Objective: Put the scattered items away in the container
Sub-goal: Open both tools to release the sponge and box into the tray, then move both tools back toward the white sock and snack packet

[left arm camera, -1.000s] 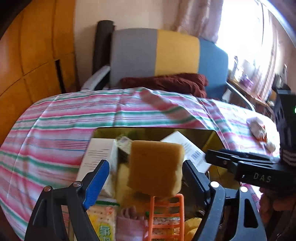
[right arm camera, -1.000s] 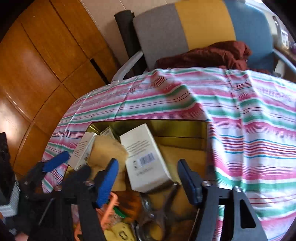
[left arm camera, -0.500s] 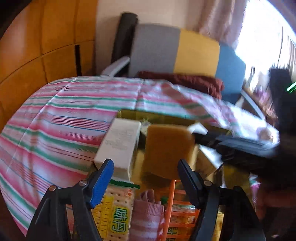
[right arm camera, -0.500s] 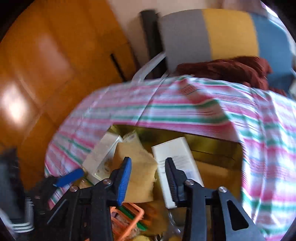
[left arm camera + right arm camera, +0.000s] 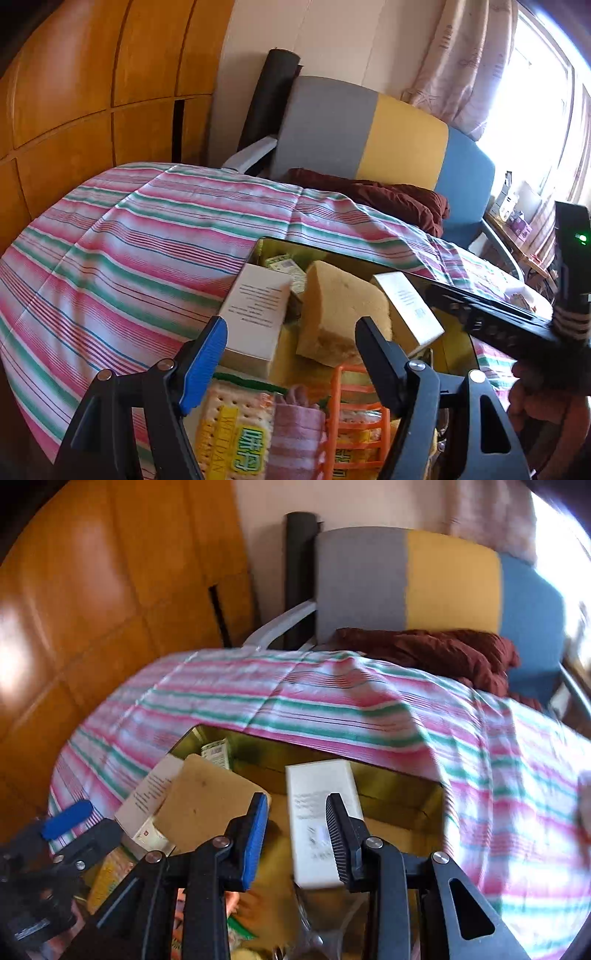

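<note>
1. Left gripper [image 5: 288, 341] hung spread and empty over the container [image 5: 458, 347]; the right gripper [image 5: 295, 825], its jaws just closing to a narrow gap, pinched nothing.
2. Inside lay a sponge [image 5: 341, 314], two white boxes [image 5: 255, 314], crackers [image 5: 232, 428] and an orange rack [image 5: 354, 410].
3. Tidying looked nearly done; one small item [image 5: 522, 301] remained on the striped bed [image 5: 147, 240].

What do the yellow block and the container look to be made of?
Yellow block: probably sponge foam, matte, with a pitted, porous face and soft rounded corners. Container: likely metal tin, since its gold inner walls are glossy and mirror-like; could be foil-lined card.
</note>
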`<state>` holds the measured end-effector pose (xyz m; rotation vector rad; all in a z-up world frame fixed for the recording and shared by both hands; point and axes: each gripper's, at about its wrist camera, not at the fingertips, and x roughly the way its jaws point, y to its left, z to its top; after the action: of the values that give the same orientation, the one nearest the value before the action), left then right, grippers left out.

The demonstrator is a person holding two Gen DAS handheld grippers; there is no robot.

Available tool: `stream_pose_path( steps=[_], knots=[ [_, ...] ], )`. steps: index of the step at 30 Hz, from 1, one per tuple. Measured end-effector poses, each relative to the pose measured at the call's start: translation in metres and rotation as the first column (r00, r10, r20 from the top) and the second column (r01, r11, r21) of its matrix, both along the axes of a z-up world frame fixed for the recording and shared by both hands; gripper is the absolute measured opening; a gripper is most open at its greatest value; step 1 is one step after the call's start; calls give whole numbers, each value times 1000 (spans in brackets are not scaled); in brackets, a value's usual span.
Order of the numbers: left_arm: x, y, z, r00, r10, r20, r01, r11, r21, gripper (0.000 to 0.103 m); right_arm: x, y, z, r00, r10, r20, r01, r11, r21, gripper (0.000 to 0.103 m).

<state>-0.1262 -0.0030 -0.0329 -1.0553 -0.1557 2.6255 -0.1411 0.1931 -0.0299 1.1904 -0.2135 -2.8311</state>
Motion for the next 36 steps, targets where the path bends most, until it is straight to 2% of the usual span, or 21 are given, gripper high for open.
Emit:
stream_pose_path(
  steps=[8, 11, 16, 19, 24, 26, 28, 31, 36],
  knots=[
    [21, 48, 4, 992, -126, 11, 126, 992, -21, 75, 50, 50, 2, 993, -114, 24, 116, 987, -115, 35],
    [38, 74, 6, 981, -195, 12, 195, 980, -37, 80, 73, 69, -2, 989, -146, 31, 149, 980, -131, 35],
    [74, 132, 10, 934, -356, -7, 355, 933, -51, 81, 119, 121, -14, 961, -273, 41, 276, 949, -150, 41],
    [93, 172, 8, 896, -444, 0, 443, 895, -56, 81, 152, 165, -25, 922, -381, 67, 387, 908, -164, 43],
    [120, 238, -4, 837, -546, 15, 546, 835, -74, 81, 194, 233, -46, 855, -505, 123, 519, 838, -166, 46],
    [126, 264, -10, 818, -575, 13, 574, 814, -93, 81, 206, 260, -50, 831, -541, 132, 556, 818, -147, 46],
    [129, 289, -18, 808, -589, 14, 586, 802, -115, 81, 214, 289, -50, 808, -576, 126, 589, 797, -135, 51],
    [120, 320, -31, 812, -584, 28, 581, 802, -139, 81, 221, 339, -41, 759, -645, 92, 651, 745, -145, 61],
    [99, 339, -49, 854, -519, 47, 519, 838, -171, 81, 213, 417, -28, 686, -724, 70, 720, 663, -206, 67]
  ],
)
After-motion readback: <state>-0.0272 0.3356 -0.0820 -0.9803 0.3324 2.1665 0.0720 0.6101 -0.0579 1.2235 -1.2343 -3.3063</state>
